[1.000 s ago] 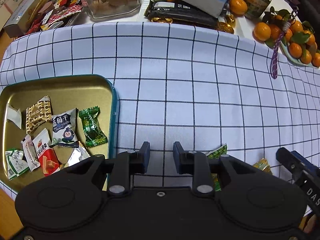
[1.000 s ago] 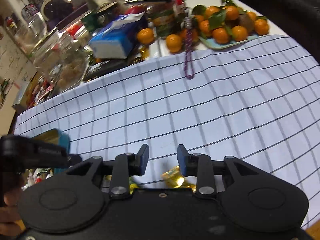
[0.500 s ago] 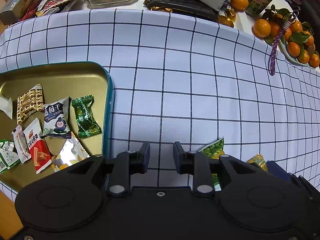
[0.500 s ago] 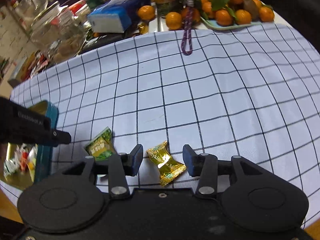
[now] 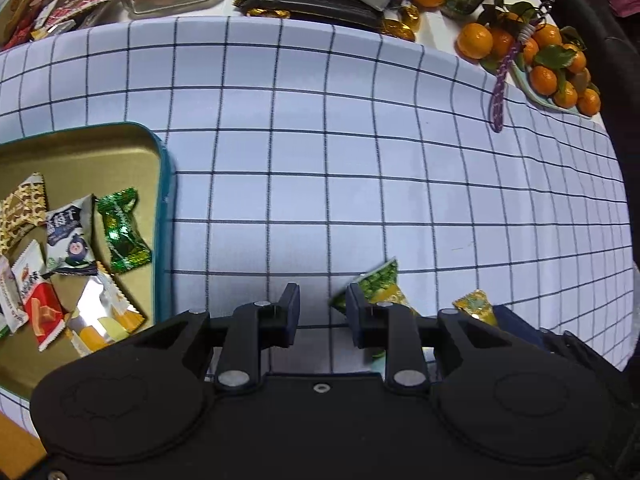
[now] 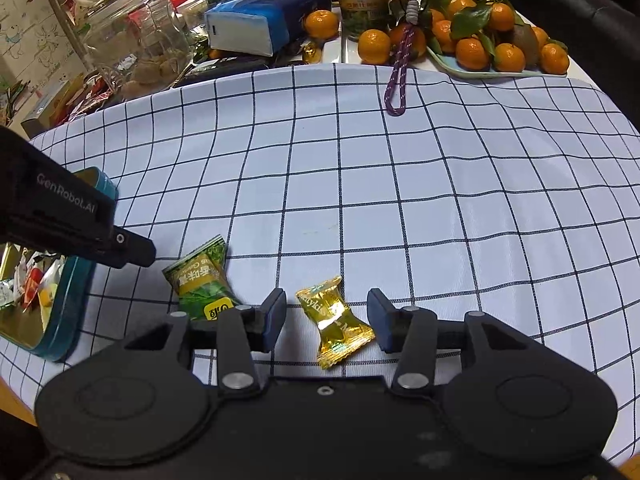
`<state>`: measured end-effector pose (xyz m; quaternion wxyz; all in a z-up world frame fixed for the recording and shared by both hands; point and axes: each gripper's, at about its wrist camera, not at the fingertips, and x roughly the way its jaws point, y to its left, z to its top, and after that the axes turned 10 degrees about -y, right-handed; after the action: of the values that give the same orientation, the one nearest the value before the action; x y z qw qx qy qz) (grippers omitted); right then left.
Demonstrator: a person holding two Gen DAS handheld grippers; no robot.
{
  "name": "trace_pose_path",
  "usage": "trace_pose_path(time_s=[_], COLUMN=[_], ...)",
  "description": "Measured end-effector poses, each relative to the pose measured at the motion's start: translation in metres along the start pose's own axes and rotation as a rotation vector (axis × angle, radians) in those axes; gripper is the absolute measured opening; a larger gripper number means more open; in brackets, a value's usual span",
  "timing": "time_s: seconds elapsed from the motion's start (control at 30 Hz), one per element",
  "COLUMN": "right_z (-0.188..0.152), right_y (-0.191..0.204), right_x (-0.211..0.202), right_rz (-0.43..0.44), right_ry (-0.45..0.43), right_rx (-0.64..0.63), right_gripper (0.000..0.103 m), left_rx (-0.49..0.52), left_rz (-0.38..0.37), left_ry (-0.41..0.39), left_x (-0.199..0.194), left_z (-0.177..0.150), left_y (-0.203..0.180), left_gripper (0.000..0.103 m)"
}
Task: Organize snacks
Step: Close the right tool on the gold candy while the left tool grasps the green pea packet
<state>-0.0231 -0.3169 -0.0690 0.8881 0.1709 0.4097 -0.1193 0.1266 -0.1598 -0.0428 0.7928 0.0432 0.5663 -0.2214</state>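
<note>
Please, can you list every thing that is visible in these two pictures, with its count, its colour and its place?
checked cloth: one, white with dark lines, covers the table
tin tray: one, gold inside with a teal rim, at the cloth's left edge
wrapped snacks in the tray: several, mixed colours
green packet: one, on the cloth beside the tray
gold candy: one, on the cloth between the right gripper's fingers, untouched
oranges: many, on a pale dish at the far right
purple cord: one, far edge of the cloth
glass jars, blue tissue pack: far-side clutter
left gripper: black, open, above bare cloth
right gripper: black, open
</note>
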Motion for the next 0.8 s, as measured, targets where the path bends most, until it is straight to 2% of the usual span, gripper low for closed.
trace_pose_path(time_s=[0.2,0.47,0.8], right_z=[-0.003,-0.011,-0.014], right_y=[0.004,0.014,0.018], right_x=[0.0,0.0,0.0], right_rz=[0.009,0.002,-0.016], right_ry=[-0.004,-0.043,-0.075], right_rx=[-0.055,-0.181,-0.235], right_gripper=[0.048,0.049,0.05], left_rx=[-0.007,-0.002,-0.026], left_rz=[-0.052,-0.058,-0.063], left_ry=[0.029,0.028,0.024], left_x=[0.005,0.008,0.014], left_z=[-0.001,0.001,0.001], left_y=[-0.004,-0.009,-0.011], left_gripper=[0.036,0.035,0.035])
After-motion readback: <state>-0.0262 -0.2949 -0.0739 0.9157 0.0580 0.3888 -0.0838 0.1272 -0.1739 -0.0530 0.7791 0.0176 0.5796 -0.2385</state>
